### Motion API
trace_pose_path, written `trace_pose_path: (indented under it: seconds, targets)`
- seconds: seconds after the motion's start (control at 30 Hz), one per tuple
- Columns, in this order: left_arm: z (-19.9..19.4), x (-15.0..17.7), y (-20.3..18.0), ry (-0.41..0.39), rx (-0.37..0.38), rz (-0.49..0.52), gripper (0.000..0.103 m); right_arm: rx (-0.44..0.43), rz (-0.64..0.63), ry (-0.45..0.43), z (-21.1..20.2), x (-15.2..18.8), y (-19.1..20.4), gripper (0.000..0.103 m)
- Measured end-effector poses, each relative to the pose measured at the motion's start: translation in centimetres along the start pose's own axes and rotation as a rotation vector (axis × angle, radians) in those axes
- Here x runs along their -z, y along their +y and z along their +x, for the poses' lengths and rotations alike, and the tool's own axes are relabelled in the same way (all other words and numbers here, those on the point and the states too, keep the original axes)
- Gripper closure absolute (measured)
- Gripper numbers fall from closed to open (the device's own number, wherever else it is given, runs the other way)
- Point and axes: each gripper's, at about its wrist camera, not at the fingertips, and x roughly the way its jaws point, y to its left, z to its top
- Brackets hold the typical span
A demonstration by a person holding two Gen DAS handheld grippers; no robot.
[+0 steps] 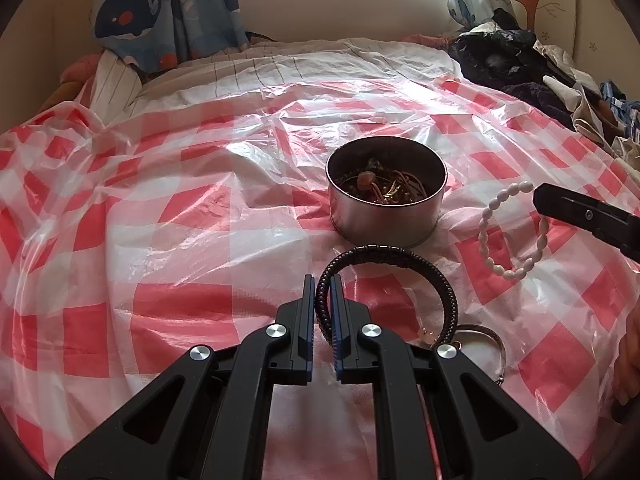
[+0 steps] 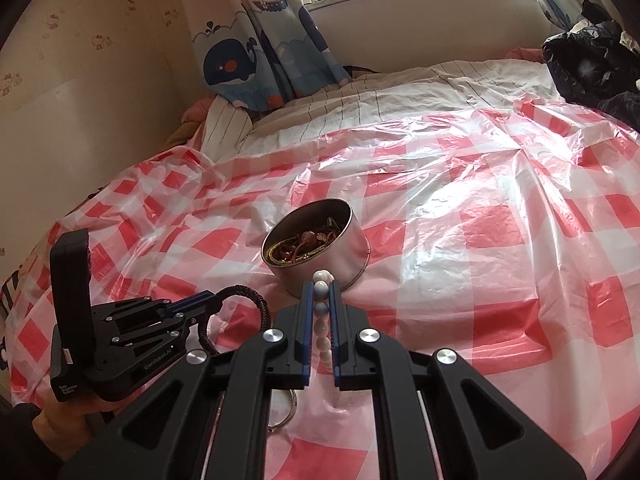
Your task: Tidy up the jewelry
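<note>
A round metal tin [image 1: 386,196] [image 2: 320,246] holding several pieces of jewelry stands on the red-and-white checked plastic sheet [image 1: 160,208]. My left gripper [image 1: 322,280] is shut on a black braided bracelet [image 1: 400,254], held just in front of the tin; the bracelet [image 2: 250,294] also shows in the right wrist view beside the left gripper [image 2: 196,306]. My right gripper [image 2: 321,286] is shut on a white bead bracelet [image 2: 322,320], raised right of the tin. In the left wrist view that white bracelet [image 1: 486,228] hangs from the right gripper's fingers [image 1: 568,204].
A thin metal bangle [image 1: 486,336] [image 2: 290,412] and a small pink bead [image 1: 425,333] lie on the sheet near my left gripper. Dark clothes [image 1: 520,64] pile at the bed's far right. Whale-print curtains [image 2: 256,48] and a striped blanket [image 1: 280,68] lie beyond.
</note>
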Motion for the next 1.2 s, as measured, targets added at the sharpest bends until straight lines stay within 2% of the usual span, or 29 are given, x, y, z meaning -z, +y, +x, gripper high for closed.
trace_pose_path:
  seconds: [0.7, 0.93, 1.2]
  targets:
    - [-3.6, -2.8, 0.1, -0.098, 0.034, -0.026, 0.096, -0.060, 0.021, -0.049, -1.4, -0.7, -0.1, 0.095]
    - [-3.2, -5.2, -0.5, -0.121, 0.049, -0.026, 0.096, -0.072, 0.037, -0.066, -1.9, -1.0, -0.3, 0.095]
    - [-1.1, -8.1, -1.5, -0.136, 0.069, -0.028, 0.096, -0.093, 0.057, -0.076, -2.3, -1.4, -0.6, 0.095]
